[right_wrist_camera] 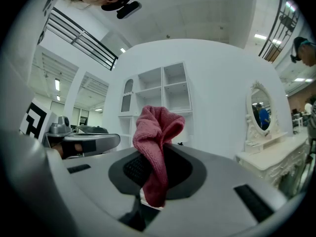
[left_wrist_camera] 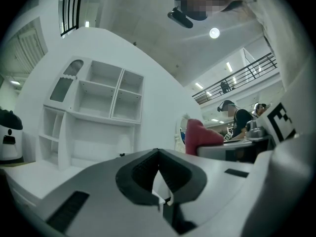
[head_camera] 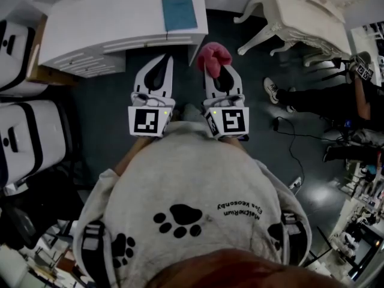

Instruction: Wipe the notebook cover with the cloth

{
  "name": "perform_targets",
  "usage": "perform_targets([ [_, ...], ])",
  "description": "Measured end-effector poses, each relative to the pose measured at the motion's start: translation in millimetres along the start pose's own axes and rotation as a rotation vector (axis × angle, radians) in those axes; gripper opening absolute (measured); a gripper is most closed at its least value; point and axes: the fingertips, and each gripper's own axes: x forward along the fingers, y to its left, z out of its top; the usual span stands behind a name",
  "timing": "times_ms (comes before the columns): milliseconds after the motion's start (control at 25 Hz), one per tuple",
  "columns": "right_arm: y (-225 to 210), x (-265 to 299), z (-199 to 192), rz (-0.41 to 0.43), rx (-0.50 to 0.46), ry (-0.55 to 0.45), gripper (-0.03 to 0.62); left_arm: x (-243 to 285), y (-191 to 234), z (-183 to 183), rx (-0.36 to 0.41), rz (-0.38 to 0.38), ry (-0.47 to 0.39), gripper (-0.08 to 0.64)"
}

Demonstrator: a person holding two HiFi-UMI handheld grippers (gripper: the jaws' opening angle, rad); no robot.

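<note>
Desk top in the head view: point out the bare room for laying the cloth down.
On the white desk, the wide bare stretch lies left of the blue notebook, reaching the front edge. Right of the notebook only a thin strip remains. The right hand-held gripper holds the pink cloth.

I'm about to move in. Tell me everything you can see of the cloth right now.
The cloth is pinkish-red with a nubby, towel-like weave. It is bunched into a soft lump and pinched between the jaws of the right gripper. Most of it sticks out past the tips, and one end is tucked back between them. Nothing else touches it. It is held beside the white desk's near corner, short of the teal notebook.
</note>
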Motion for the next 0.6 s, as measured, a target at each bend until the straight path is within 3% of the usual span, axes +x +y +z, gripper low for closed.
perform_targets([
  [600, -8, 47, 3, 0.041, -0.04, -0.038, 0.063, 33, 25, -8, -0.009, 0.015, -0.023, 0.012],
])
